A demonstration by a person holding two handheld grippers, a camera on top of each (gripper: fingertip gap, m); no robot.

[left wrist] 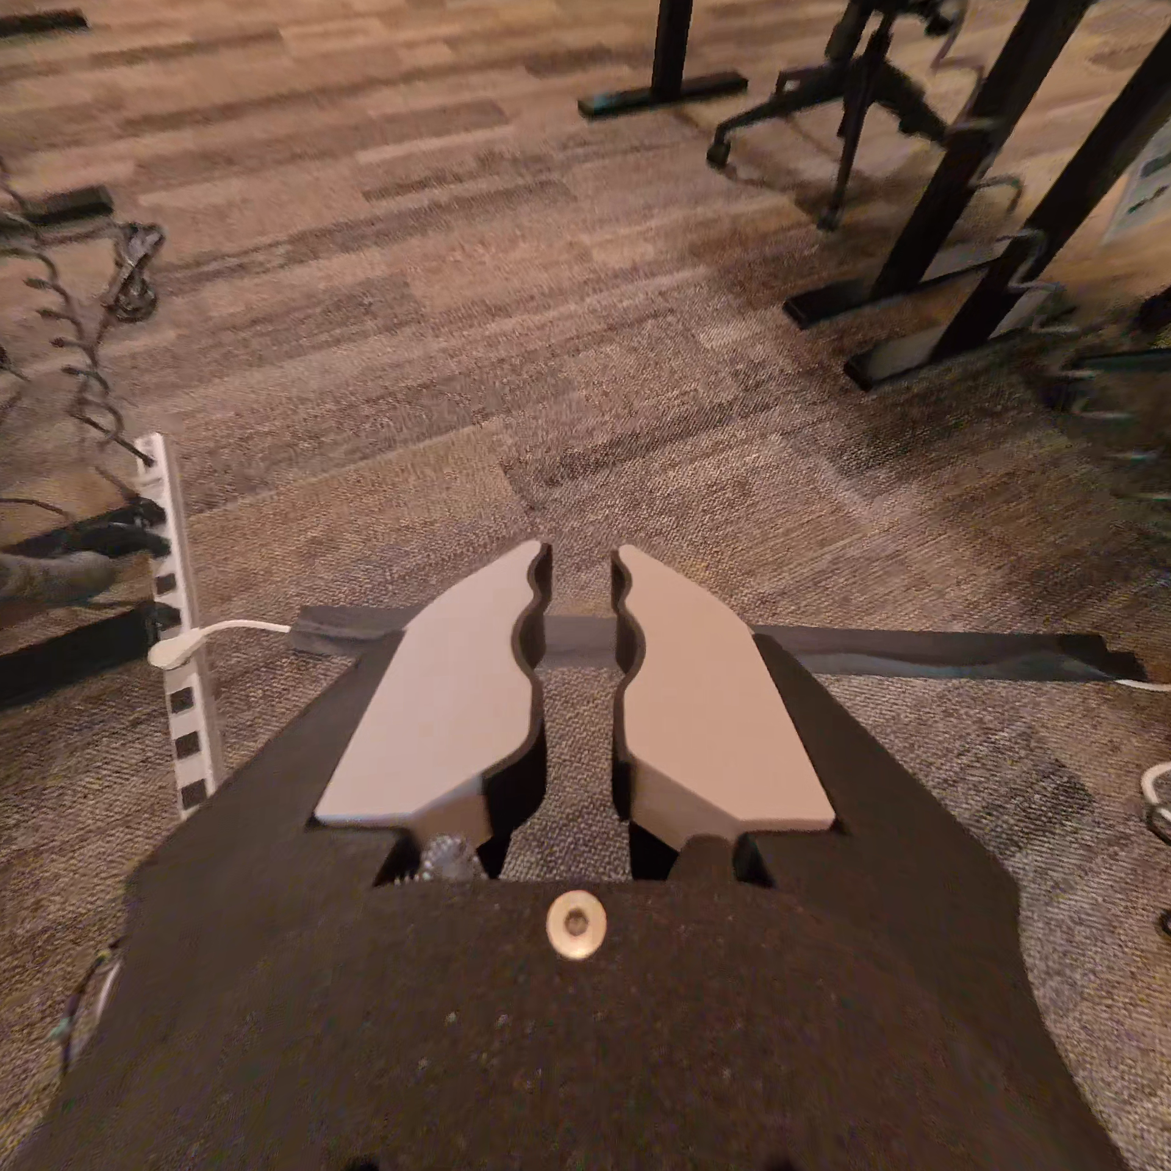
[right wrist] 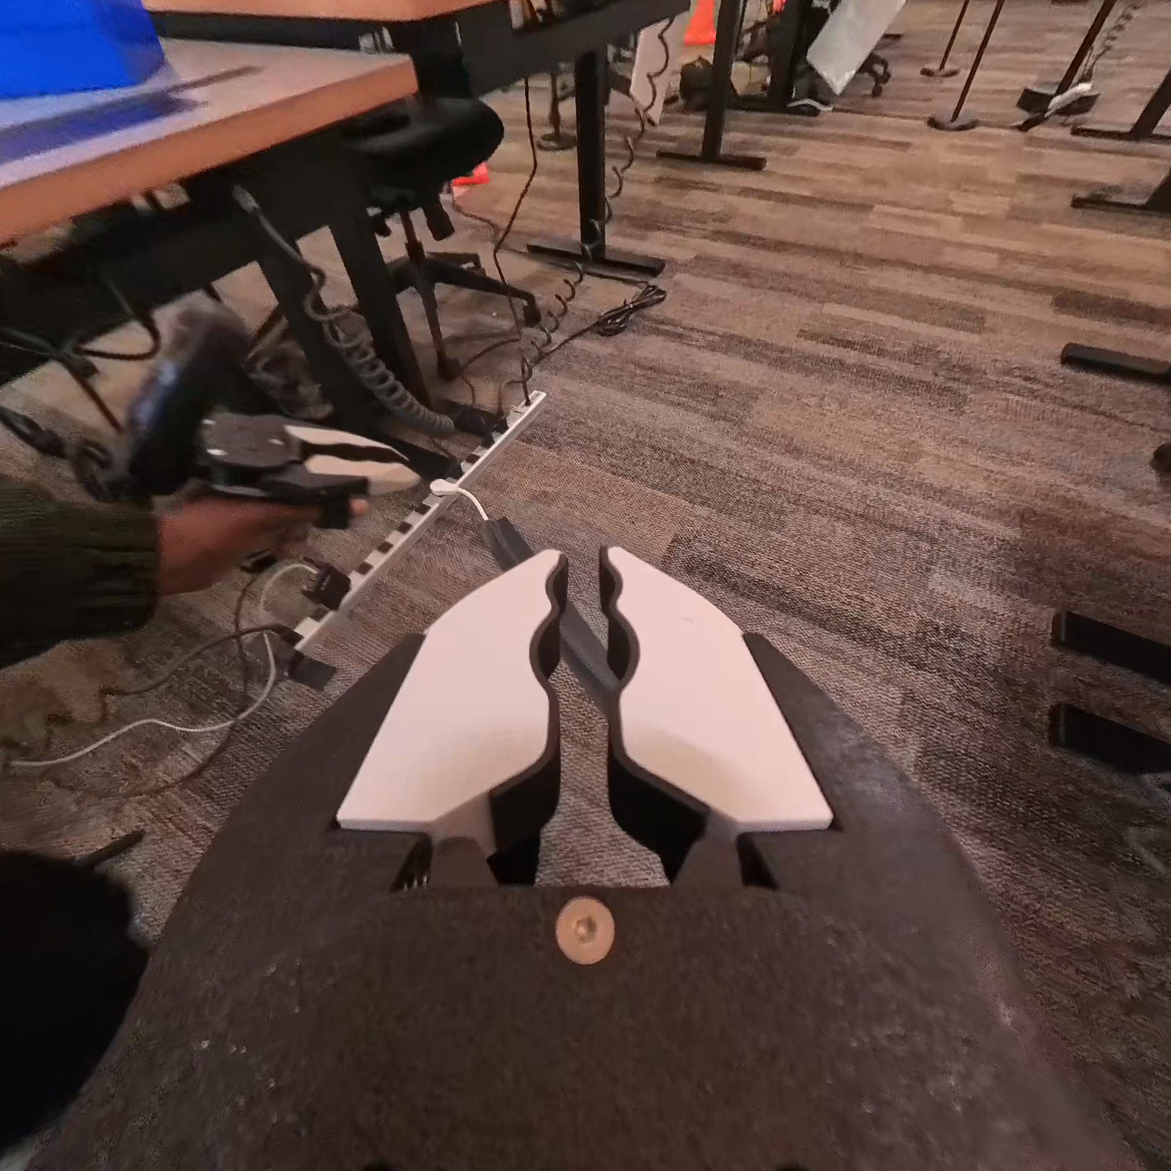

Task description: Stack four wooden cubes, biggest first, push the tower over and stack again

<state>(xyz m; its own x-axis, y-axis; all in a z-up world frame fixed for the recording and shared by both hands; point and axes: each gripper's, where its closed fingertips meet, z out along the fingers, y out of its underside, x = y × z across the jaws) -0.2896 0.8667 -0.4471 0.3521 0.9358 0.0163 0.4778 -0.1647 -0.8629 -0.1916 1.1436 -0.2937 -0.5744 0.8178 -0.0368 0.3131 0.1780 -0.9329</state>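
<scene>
My left gripper (left wrist: 581, 554) points down at the carpet with its white fingers a little apart and nothing between them. A dark cable cover strip (left wrist: 938, 656) lies on the carpet under its fingers. My right gripper (right wrist: 583, 561) is also held over the carpet, its fingers slightly apart and empty, above the same dark strip (right wrist: 507, 545). In the right wrist view the left gripper (right wrist: 380, 466) shows at the left, held by a hand (right wrist: 215, 538), close to a long white power strip (right wrist: 443, 500).
A white power strip (left wrist: 177, 633) with a white plug and cable (left wrist: 190, 646) lies at the left. Black desk legs (left wrist: 950, 209) and a chair base (left wrist: 824, 101) stand at the right. A wooden desk (right wrist: 209, 108), coiled cables (right wrist: 374, 374) and a stool (right wrist: 431, 146) are at the left.
</scene>
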